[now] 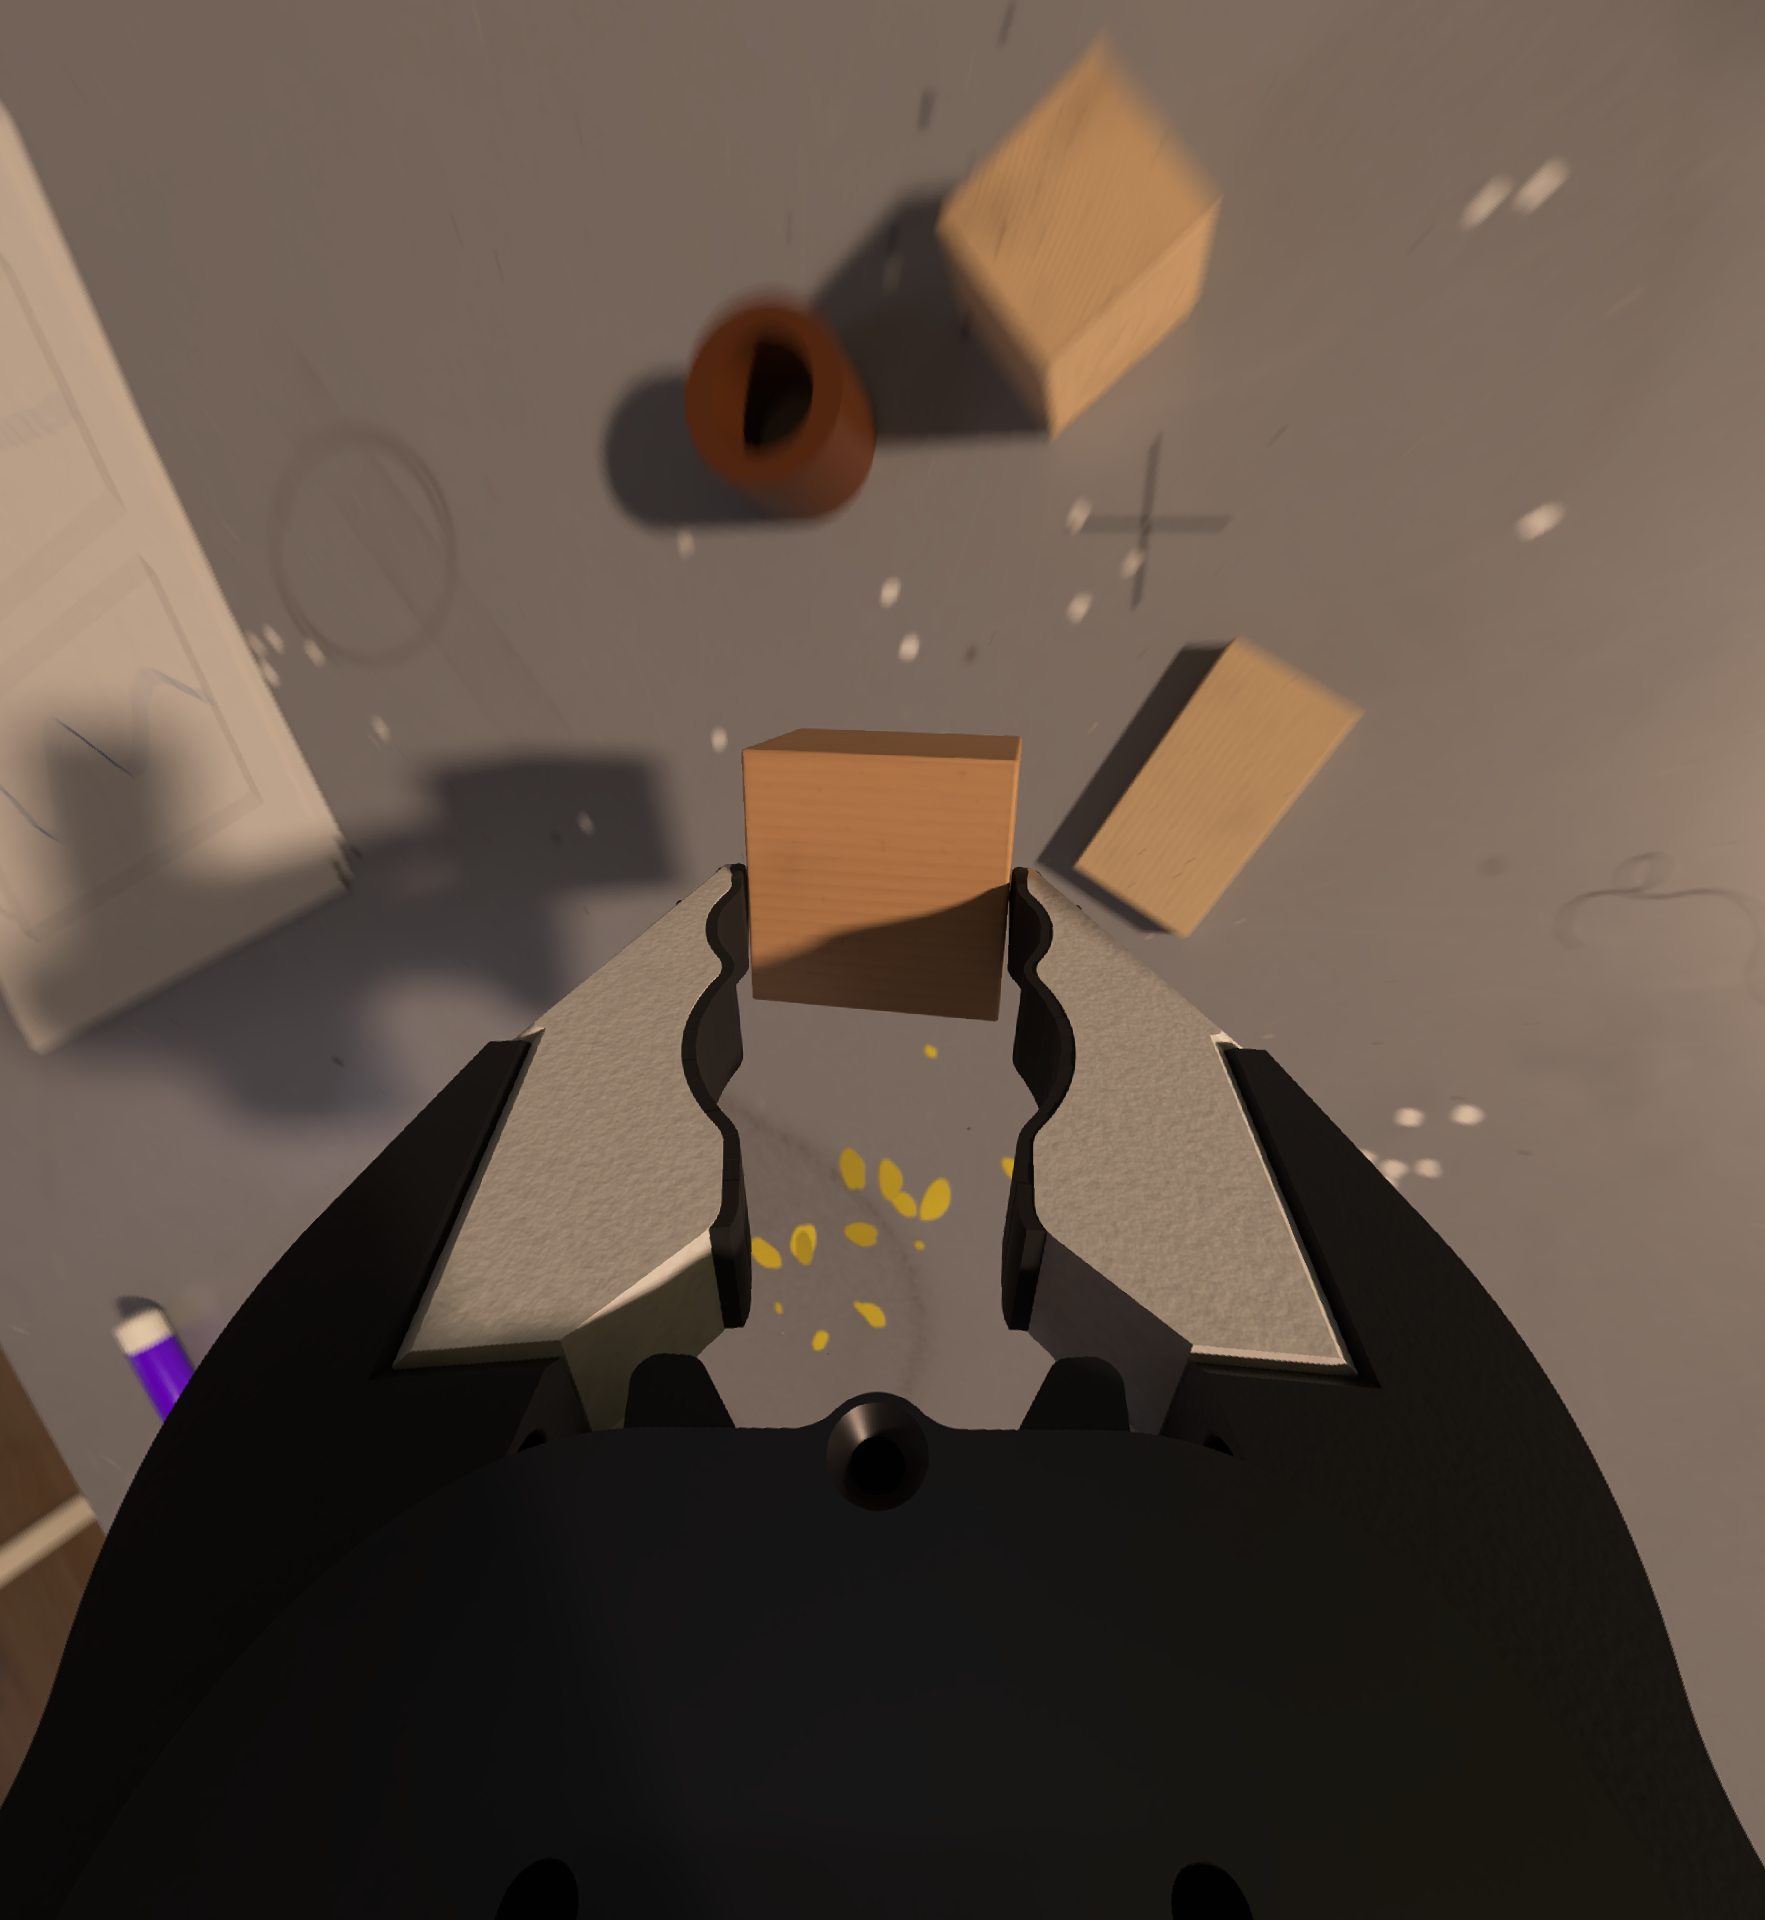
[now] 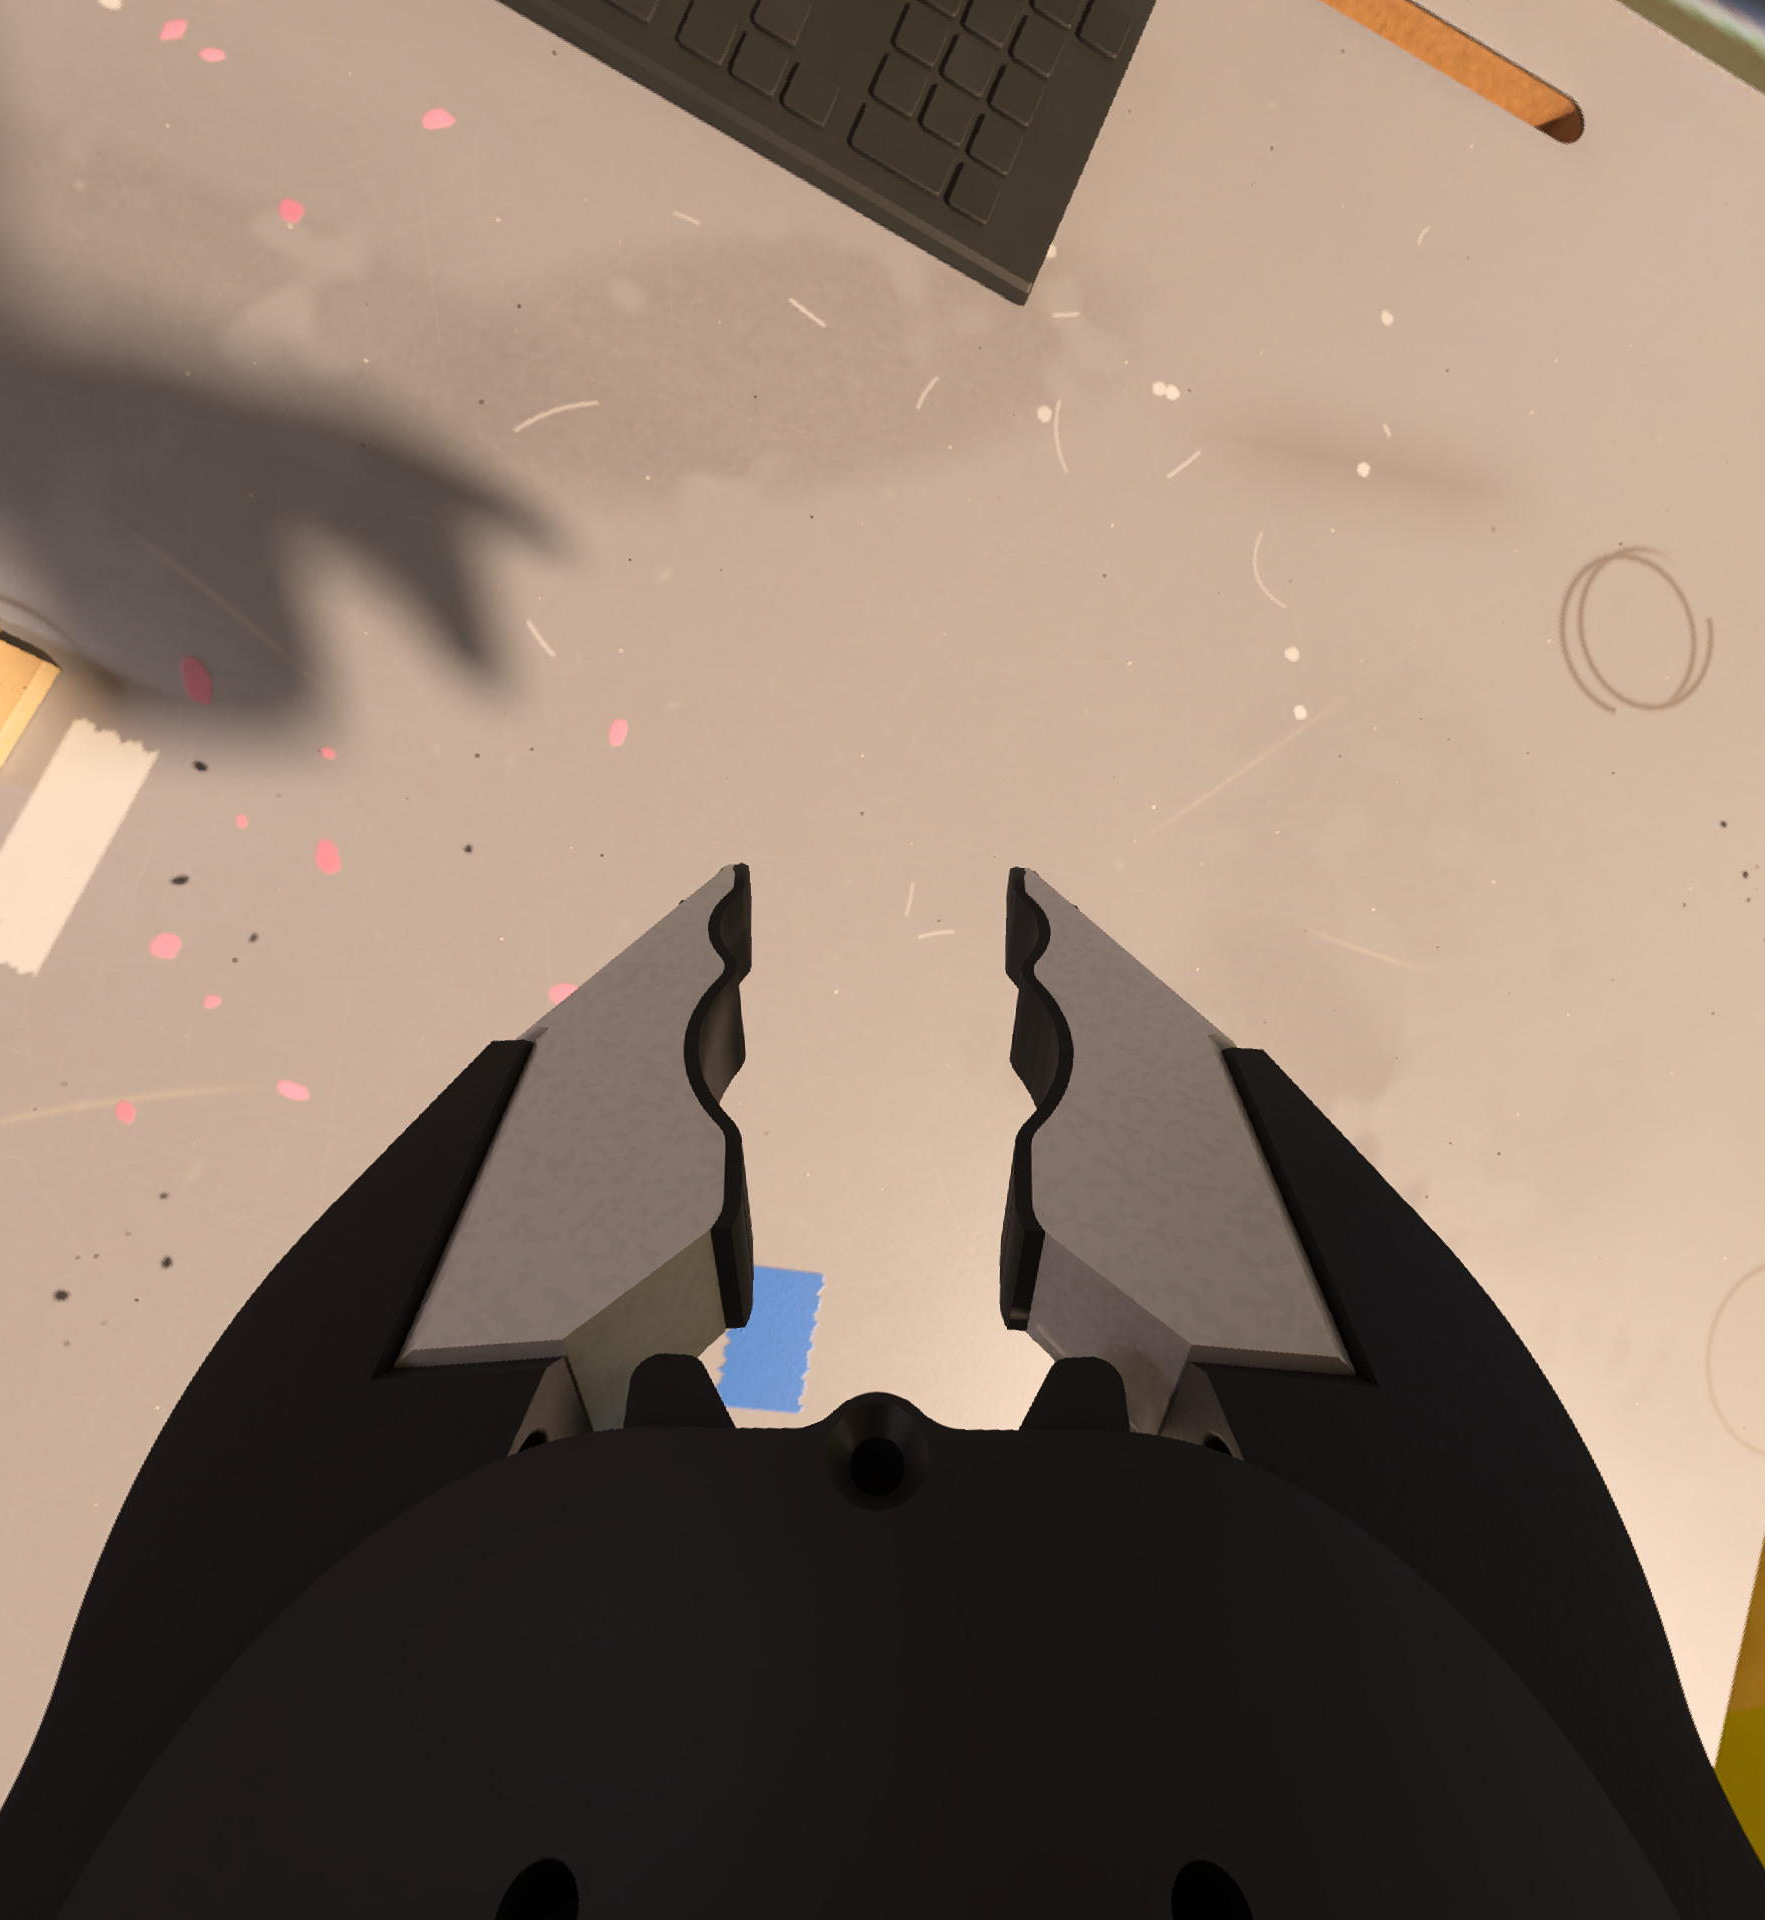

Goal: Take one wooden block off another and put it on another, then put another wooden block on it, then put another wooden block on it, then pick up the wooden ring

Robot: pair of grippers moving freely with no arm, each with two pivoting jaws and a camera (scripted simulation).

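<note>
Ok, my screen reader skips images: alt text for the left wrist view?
The left gripper holds an orange-brown wooden block between its fingers above a grey table. Beyond lie two paler blocks and a dark brown wooden ring.

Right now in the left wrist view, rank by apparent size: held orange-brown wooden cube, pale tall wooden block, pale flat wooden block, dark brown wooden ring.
1. Pale tall wooden block and held orange-brown wooden cube: alike; cube nearer, unsure.
2. Pale flat wooden block.
3. Dark brown wooden ring.
</note>
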